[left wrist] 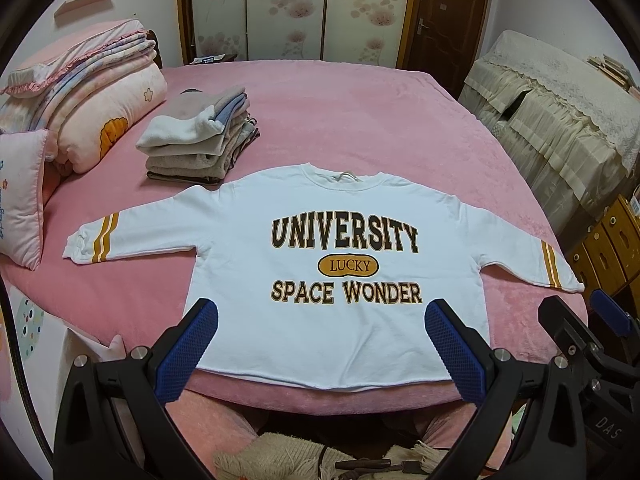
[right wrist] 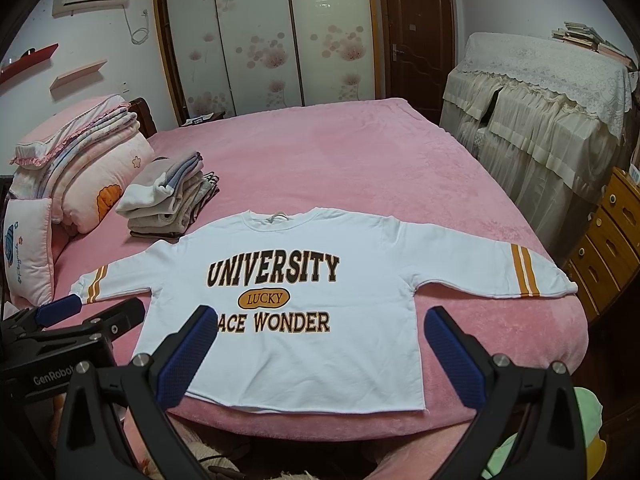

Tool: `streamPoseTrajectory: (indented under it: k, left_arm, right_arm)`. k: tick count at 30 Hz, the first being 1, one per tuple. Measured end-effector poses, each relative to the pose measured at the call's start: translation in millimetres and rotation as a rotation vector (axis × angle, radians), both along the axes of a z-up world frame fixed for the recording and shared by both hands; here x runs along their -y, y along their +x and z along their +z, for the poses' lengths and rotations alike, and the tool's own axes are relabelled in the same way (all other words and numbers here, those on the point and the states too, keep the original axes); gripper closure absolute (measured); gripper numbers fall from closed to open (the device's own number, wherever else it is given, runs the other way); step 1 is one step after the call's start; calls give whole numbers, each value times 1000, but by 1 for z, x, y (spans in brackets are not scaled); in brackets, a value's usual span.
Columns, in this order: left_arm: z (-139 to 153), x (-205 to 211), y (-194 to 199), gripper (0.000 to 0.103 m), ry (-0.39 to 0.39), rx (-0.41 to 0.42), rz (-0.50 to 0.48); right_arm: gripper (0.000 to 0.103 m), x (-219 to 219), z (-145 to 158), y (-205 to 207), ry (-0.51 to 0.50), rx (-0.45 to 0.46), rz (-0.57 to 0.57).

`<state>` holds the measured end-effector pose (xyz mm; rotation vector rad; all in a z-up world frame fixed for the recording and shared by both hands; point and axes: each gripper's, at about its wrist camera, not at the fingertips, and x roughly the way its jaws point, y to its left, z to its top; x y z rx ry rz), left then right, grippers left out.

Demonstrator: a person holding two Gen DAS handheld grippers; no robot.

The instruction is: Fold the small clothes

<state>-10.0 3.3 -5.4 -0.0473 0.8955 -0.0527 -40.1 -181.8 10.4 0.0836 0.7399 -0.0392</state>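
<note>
On the bed (left wrist: 360,120), laid flat for folding: shirt (left wrist: 340,208). Held above its hem, both claws (left wrist: 320,340) (right wrist: 320,344) wide apart, gripping nothing.

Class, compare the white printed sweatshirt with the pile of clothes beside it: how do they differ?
The white printed sweatshirt lies spread flat, sleeves out; the stack of grey and beige clothes is folded. The sweatshirt is one garment; the stack holds several. Both rest on the pink bed cover.
</note>
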Motion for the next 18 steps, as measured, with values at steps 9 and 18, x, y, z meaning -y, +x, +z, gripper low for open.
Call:
streamPoseTrajectory:
  k: [9, 18]
  left_arm:
    - [1, -1, -1, 0, 1, 0, 2]
    - [1, -2, -1, 0, 0, -1, 2]
  right_arm:
    - [0, -1, 1, -1, 2, 1, 1]
    - [0, -1, 1, -1, 6, 1, 1]
